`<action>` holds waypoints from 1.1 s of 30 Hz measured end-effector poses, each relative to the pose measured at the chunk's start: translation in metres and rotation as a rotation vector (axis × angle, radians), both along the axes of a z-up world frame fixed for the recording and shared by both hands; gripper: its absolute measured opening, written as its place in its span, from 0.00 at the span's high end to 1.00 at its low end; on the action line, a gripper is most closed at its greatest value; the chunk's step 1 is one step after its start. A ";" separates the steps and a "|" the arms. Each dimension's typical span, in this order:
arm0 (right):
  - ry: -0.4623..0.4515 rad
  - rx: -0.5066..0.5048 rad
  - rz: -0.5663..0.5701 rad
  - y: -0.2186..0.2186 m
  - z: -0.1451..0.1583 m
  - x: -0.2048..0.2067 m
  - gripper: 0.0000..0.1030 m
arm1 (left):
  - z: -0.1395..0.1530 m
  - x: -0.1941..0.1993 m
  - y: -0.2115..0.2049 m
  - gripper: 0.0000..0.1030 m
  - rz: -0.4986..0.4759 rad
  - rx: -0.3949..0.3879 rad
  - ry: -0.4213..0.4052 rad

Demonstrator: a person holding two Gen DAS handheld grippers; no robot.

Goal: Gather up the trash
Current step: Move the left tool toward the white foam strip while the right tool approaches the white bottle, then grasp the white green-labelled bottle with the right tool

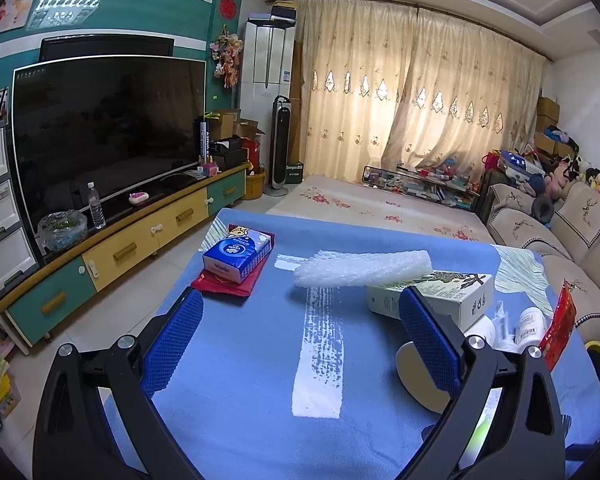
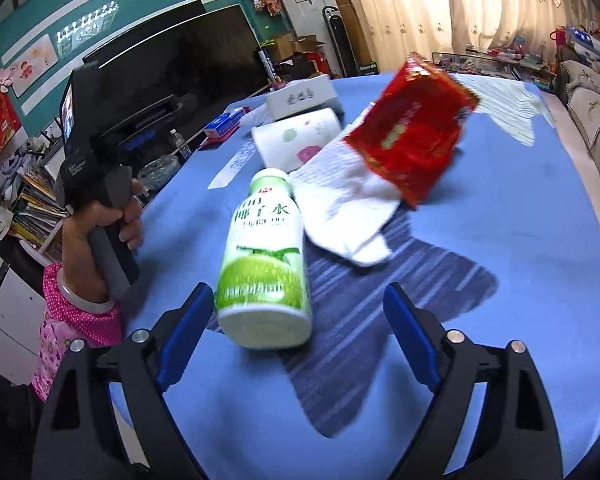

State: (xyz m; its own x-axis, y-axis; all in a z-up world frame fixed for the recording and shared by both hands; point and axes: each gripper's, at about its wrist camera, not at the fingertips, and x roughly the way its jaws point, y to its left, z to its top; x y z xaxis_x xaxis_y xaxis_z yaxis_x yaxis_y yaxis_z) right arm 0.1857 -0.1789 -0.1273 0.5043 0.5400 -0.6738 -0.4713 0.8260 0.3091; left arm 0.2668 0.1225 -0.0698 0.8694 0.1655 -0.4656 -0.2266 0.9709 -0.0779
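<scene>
Both tongs stood apart over the blue table point(image 1: 240, 360), holding nothing.

Left view — the left gripper point(image 1: 300, 328) pointed at a white foam sheet point(image 1: 362, 268) beside a box point(image 1: 432, 296). Right view — the right gripper point(image 2: 298, 312) faced a green-and-white bottle point(image 2: 264, 260) lying on its side, near a crumpled red wrapper point(image 2: 412, 136) and white paper towel point(image 2: 344, 208).

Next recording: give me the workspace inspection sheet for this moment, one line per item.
Surface: blue cloth covers the table.
Job's things: green-label bottle lying on its side; red wrapper blurred, seemingly off the cloth; white paper towel; white foam sheet.
Clutter: tissue pack on a red packet; white carton; paper roll; pill bottle.
Grippers: left gripper open, empty; right gripper open, the bottle's base between its fingers, untouched.
Cables: nothing seen.
Surroundings: television, curtains, sofa.
</scene>
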 end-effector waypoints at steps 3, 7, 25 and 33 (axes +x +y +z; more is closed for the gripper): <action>-0.039 -0.028 0.028 0.019 -0.001 -0.008 0.20 | -0.001 0.001 -0.001 0.06 -0.003 -0.004 0.002; -0.057 -0.059 0.048 0.036 -0.006 -0.012 0.20 | -0.001 0.002 -0.002 0.06 -0.007 -0.006 0.005; -0.099 -0.042 -0.024 0.008 0.016 -0.013 0.52 | -0.005 0.004 -0.005 0.06 -0.015 -0.004 0.012; -0.151 0.054 -0.059 -0.032 0.056 -0.028 0.52 | -0.004 0.001 -0.005 0.06 -0.006 0.003 0.000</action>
State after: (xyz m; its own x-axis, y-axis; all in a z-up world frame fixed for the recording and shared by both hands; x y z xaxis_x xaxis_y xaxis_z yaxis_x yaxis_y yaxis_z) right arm 0.1579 -0.2106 -0.0713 0.6297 0.5398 -0.5586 -0.4671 0.8377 0.2830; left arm 0.2683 0.1177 -0.0742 0.8703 0.1613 -0.4653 -0.2203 0.9726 -0.0748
